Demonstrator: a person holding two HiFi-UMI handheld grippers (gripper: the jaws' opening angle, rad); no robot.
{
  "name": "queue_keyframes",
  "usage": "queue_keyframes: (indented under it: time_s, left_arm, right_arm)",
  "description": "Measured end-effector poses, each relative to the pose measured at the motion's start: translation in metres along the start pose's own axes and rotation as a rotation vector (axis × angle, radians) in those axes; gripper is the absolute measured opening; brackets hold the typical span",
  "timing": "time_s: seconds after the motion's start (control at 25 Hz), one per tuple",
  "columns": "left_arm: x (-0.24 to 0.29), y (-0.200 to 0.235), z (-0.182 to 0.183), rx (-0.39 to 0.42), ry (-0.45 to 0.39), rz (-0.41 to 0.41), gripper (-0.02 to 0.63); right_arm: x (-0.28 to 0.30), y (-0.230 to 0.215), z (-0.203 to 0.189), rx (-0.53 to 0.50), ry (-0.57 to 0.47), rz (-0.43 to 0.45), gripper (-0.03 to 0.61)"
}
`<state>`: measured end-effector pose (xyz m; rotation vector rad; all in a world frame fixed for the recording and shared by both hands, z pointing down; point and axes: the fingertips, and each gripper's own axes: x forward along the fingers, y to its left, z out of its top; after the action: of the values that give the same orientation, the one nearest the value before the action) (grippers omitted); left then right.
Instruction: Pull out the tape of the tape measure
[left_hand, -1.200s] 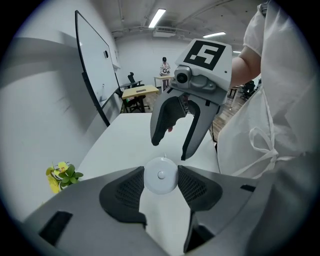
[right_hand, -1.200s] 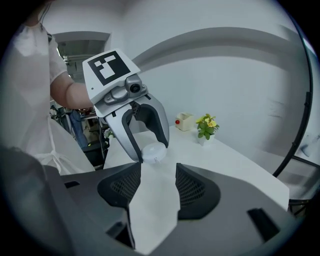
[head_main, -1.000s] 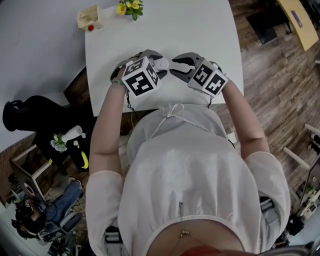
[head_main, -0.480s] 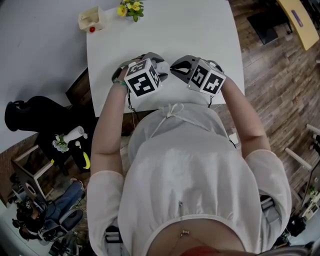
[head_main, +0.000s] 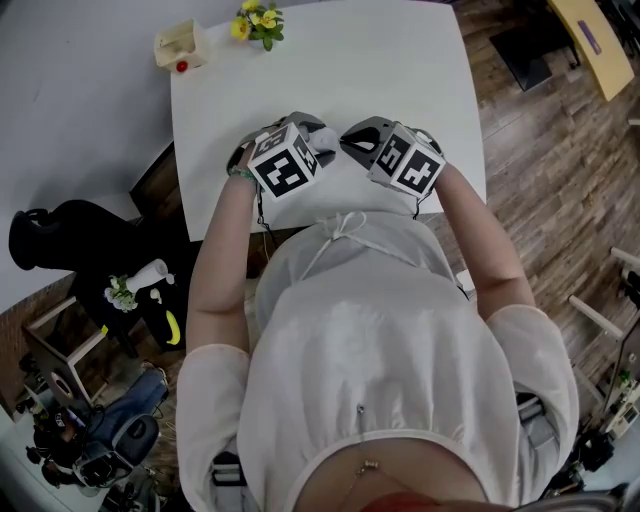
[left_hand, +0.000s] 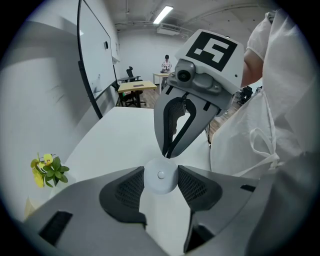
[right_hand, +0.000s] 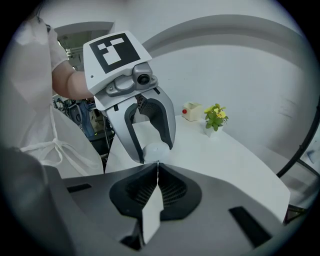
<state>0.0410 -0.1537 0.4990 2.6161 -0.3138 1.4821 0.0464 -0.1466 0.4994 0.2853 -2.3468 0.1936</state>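
A small round white tape measure (left_hand: 160, 176) sits between the pads of my left gripper (left_hand: 160, 181), which is shut on its case. In the head view both grippers meet over the white table's (head_main: 400, 60) near edge, the left gripper (head_main: 322, 146) facing the right gripper (head_main: 346, 141). My right gripper (right_hand: 158, 164) is shut, and its tips touch the case's (right_hand: 155, 149) rim where the tape comes out. The tape's end is hidden between those tips. From the left gripper view, the right gripper (left_hand: 167, 154) points down onto the top of the case.
A pot of yellow flowers (head_main: 258, 18) and a small wooden box (head_main: 178, 45) stand at the table's far left corner. The person's white apron presses against the near edge. Wooden floor lies to the right, and a dark stand with clutter to the left.
Both hands have kept their place over the table's near edge. The right gripper's fingers look drawn closer together than a second ago.
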Motion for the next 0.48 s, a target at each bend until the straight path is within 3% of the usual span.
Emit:
queue_keyframes:
  time_s: [0.48]
  left_arm:
    - [0.004,0.017,-0.026,-0.070,0.044,0.038,0.227]
  right_arm:
    - [-0.006,-0.024,-0.023,0.154,0.066,-0.081,0.012]
